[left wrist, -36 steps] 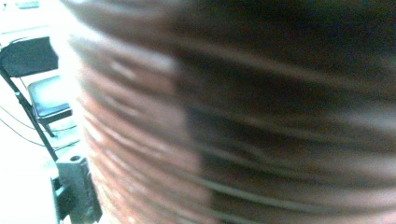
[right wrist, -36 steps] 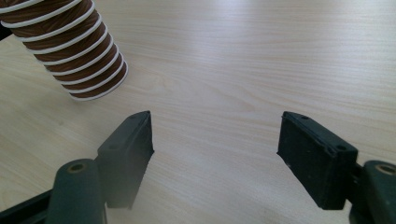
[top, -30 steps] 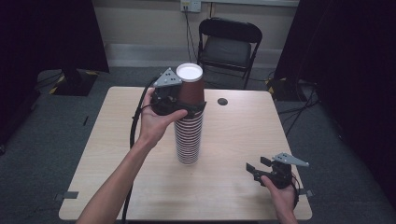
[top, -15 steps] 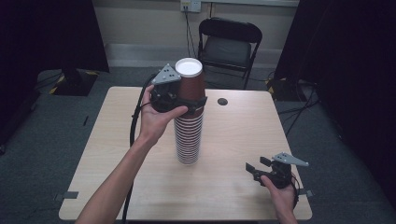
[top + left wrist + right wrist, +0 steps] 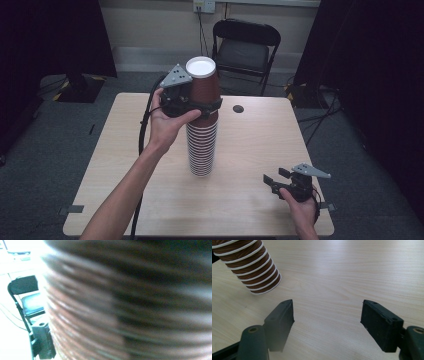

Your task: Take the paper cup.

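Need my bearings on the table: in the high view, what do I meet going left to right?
Left gripper closed on the top cup → stack of cups → small dark disc → right gripper, open.

Dim room, bright tabletop, left gripper view blurred, overexposed

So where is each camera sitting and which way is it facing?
High view: above the person's side, looking forward and down at the table; both forearms, left gripper on the cup stack, right gripper open.
Left gripper view: on that gripper, pressed close to blurred cups.
Right gripper view: low, along its open jaws over the table.
Shared: the stack; the chair.
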### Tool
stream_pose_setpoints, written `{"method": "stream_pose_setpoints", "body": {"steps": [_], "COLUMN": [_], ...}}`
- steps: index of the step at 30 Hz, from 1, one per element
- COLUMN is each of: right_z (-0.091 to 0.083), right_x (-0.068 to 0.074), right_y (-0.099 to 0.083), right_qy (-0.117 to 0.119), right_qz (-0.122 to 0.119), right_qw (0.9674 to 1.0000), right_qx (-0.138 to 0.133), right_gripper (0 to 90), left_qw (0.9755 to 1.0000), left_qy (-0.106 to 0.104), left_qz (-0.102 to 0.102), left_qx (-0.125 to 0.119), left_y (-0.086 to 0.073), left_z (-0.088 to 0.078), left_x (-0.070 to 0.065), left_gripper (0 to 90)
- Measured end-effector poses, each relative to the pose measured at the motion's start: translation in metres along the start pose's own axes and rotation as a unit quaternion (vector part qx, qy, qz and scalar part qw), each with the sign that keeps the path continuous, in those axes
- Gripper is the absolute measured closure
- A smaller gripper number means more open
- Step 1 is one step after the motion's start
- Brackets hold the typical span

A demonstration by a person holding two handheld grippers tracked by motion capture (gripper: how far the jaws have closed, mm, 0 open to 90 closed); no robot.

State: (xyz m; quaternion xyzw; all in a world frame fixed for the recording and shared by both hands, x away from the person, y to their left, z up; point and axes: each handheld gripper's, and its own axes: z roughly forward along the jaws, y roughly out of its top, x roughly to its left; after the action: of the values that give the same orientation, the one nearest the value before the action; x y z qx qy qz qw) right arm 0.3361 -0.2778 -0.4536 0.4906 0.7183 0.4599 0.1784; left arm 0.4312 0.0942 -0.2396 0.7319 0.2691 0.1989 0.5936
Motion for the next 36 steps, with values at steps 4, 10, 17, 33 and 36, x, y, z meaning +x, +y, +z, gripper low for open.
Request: {"method": "stream_pose_setpoints", "body": {"steps": [4,10,17,33,36], "right_z": [-0.001,-0.002,-0.002,-0.003,-0.003], "right_x": [0.0,-0.001,-0.001,-0.001,-0.001], "right_y": [0.0,0.0,0.0,0.0,-0.001], "right_qy": [0.0,0.003,0.002,0.007,0.009], "right_qz": [0.0,0.002,0.001,0.002,0.003], "right_qw": [1.0,1.0,1.0,0.9999,0.9999], "right_qx": [0.0,-0.003,-0.003,-0.007,-0.006], "right_gripper": [26.1,25.8,25.9,25.5,25.5], "left_qw": [0.9999,0.9999,0.9997,0.9983,0.9979], "left_qy": [-0.001,0.001,0.003,0.01,0.012], "left_qz": [-0.006,-0.001,0.001,-0.002,0.0], "left_qx": [-0.01,-0.015,-0.026,-0.058,-0.063], "left_y": [0.001,0.007,0.011,0.027,0.028], "left_z": [-0.001,-0.003,-0.005,-0.018,-0.021], "left_x": [0.001,-0.001,-0.002,-0.002,-0.001], "left_gripper": [9.6,9.7,9.7,9.7,9.7]}}
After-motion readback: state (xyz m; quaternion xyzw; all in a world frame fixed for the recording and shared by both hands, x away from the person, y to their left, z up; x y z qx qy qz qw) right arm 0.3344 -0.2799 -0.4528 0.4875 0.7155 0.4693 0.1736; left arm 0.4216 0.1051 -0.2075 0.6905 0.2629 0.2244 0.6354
